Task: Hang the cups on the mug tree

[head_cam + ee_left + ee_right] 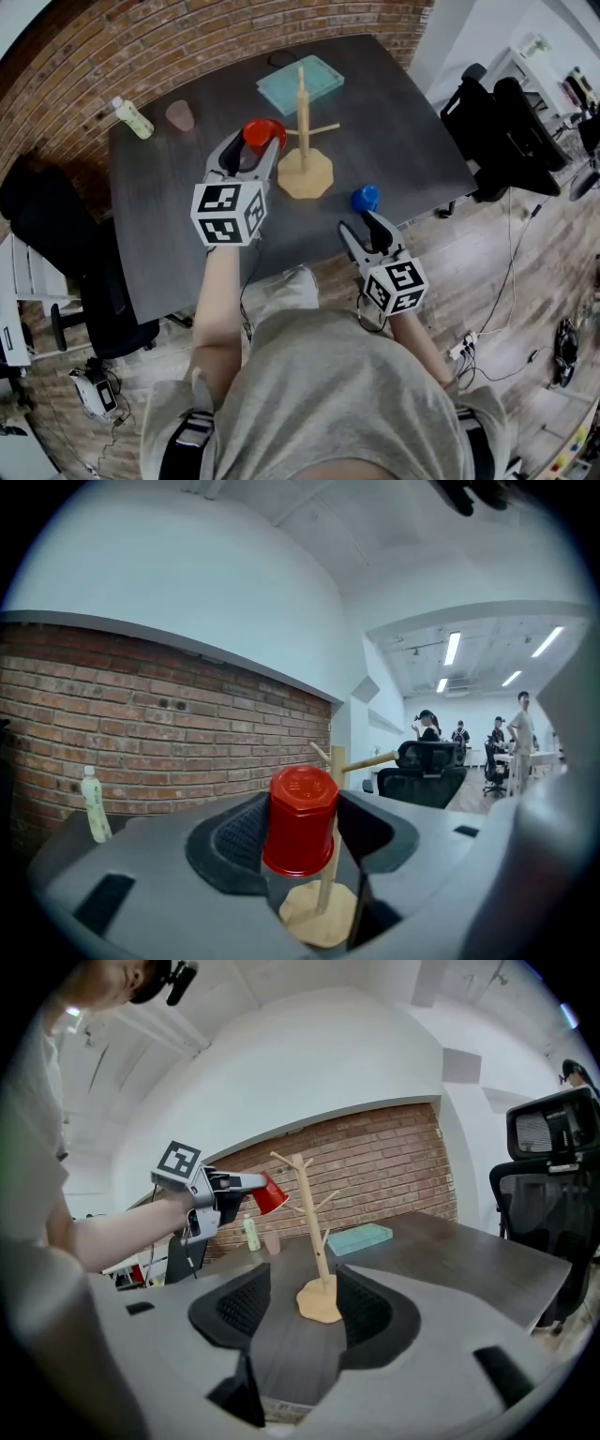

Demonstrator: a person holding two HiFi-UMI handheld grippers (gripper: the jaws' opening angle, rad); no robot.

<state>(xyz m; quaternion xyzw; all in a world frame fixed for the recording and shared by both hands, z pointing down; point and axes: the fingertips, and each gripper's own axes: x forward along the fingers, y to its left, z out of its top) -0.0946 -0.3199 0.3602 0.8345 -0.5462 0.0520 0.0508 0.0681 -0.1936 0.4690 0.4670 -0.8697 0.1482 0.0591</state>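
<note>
My left gripper (255, 148) is shut on a red cup (262, 134) and holds it in the air just left of the wooden mug tree (302, 112). In the left gripper view the red cup (300, 819) sits between the pads, its flat end toward the camera, with the mug tree (330, 892) right behind it. My right gripper (364, 228) stands open with nothing between its fingers at the table's front edge. A blue cup (365, 198) stands just ahead of it. The right gripper (305, 1312) looks at the mug tree (314, 1232) and the red cup (268, 1193); the blue cup is not in that view.
At the table's back left stand a pink cup (180, 115) and a pale bottle (133, 117). A teal tray (300, 82) lies behind the tree. Office chairs (502, 131) stand to the right of the dark table (403, 131), and a brick wall runs behind it.
</note>
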